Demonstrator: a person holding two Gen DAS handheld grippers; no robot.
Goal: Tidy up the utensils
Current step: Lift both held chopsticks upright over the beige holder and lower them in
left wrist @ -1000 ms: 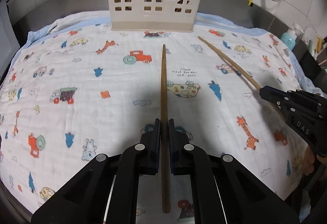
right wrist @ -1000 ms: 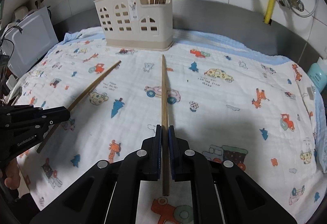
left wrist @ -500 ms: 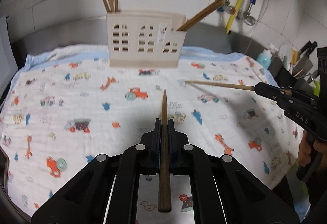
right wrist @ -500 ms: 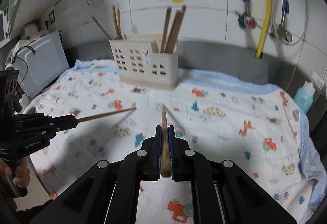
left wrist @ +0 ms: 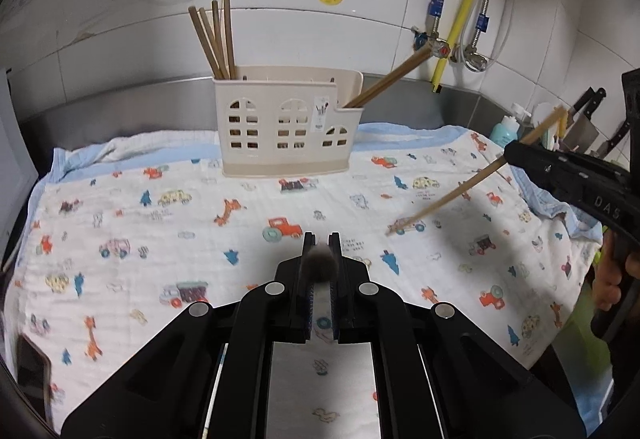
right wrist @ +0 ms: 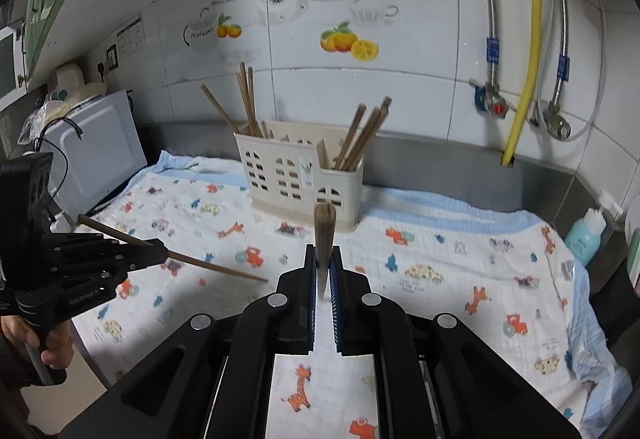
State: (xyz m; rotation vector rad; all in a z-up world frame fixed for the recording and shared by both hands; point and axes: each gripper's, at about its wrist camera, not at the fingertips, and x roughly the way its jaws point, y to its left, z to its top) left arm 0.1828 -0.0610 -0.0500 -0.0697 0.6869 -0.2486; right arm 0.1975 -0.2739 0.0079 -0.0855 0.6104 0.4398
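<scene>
The left gripper (left wrist: 321, 245) clamps a dark chopstick (right wrist: 216, 266), the right gripper (right wrist: 323, 255) a paler chopstick (left wrist: 448, 199) (both lifted above the patterned cloth (left wrist: 160, 231)), near side of the beige holder (left wrist: 288, 123).

Hidden, blurred, cut off — items we cannot read

Chopstick end (left wrist: 319, 266) between left gripper (left wrist: 321, 239) fingers: blurred smudge. Holder (right wrist: 300, 175) compartments' contents: bases concealed. Knives (left wrist: 588, 119) at right edge: partly cropped.

dark chopstick (right wrist: 208, 266): held aloft, tilted | light chopstick (left wrist: 444, 199): aloft, tilted | holder (left wrist: 288, 121): upright, chopsticks inside
</scene>
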